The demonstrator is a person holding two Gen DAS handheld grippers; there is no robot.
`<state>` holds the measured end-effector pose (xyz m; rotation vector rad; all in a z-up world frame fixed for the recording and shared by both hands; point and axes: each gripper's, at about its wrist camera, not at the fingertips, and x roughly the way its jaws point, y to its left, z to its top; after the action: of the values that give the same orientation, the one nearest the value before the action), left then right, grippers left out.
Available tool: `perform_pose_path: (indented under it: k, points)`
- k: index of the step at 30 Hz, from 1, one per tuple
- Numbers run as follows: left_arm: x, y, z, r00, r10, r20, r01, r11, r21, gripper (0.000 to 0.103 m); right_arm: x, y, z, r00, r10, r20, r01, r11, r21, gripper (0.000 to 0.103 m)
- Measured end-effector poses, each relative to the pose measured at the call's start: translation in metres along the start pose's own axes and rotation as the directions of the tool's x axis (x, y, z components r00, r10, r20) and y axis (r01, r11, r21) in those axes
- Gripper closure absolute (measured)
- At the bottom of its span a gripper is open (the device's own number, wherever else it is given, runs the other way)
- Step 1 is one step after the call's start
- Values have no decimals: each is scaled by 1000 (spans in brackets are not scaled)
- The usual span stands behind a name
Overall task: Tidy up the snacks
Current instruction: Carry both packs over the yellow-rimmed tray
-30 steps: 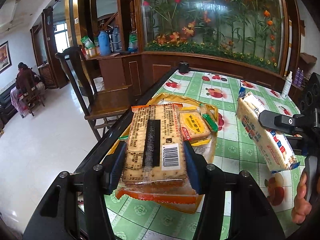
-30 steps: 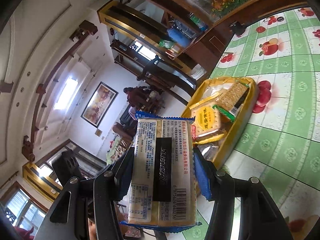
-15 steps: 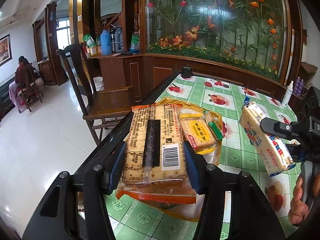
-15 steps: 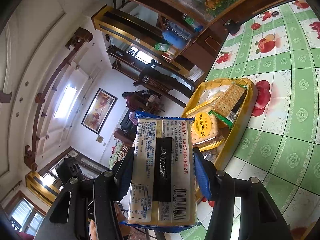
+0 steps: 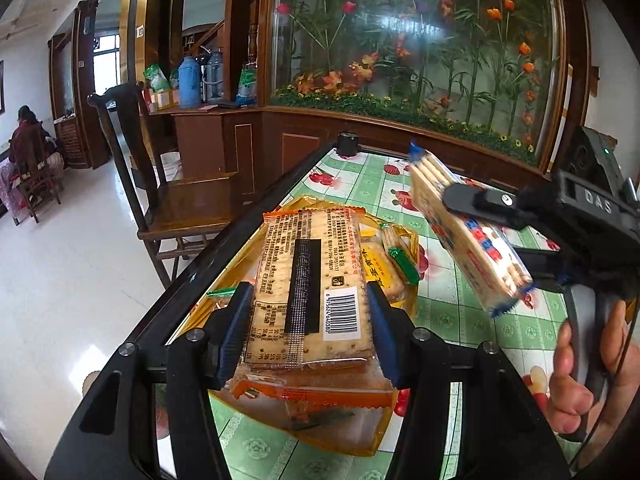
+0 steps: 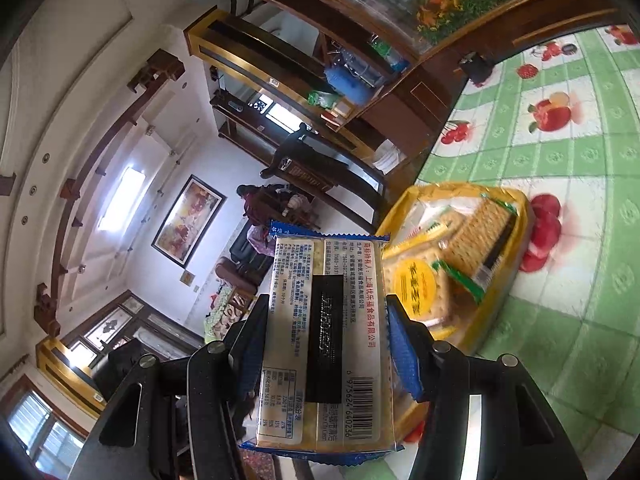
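Observation:
My left gripper (image 5: 306, 312) is shut on an orange-trimmed cracker pack (image 5: 310, 280) and holds it above the yellow tray (image 5: 408, 236) at the table's left edge. My right gripper (image 6: 326, 344) is shut on a blue-trimmed cracker pack (image 6: 326, 340), lifted and tilted, to the right of the tray; the pack also shows in the left wrist view (image 5: 468, 236). The tray (image 6: 516, 216) holds a yellow-label cracker pack (image 6: 414, 286) and a green-ended pack (image 6: 480, 236).
The table has a green checked fruit-print cloth (image 5: 480, 320) and a dark left edge (image 5: 224, 252). A wooden chair (image 5: 176, 196) stands left of the table. A small black cup (image 5: 347, 144) sits at the far end, before a flower display cabinet (image 5: 420, 52).
Both grippers have risen with their packs. The right gripper and its blue-trimmed pack have moved up and closer to the left one, tilting more.

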<state>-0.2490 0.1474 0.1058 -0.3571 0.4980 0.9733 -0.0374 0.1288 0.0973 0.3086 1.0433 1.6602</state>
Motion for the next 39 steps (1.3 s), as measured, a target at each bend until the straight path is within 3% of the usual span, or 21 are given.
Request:
perform_pose_path:
  k: [20, 39]
  points:
    - [21, -8, 5, 1000, 10, -28, -9, 1000, 7, 49, 36, -17, 36, 1000, 9, 6, -9, 1000, 28, 47]
    - [24, -11, 9, 999, 28, -34, -27, 999, 23, 49, 50, -16, 37, 1000, -15, -23, 16, 1000, 12, 46]
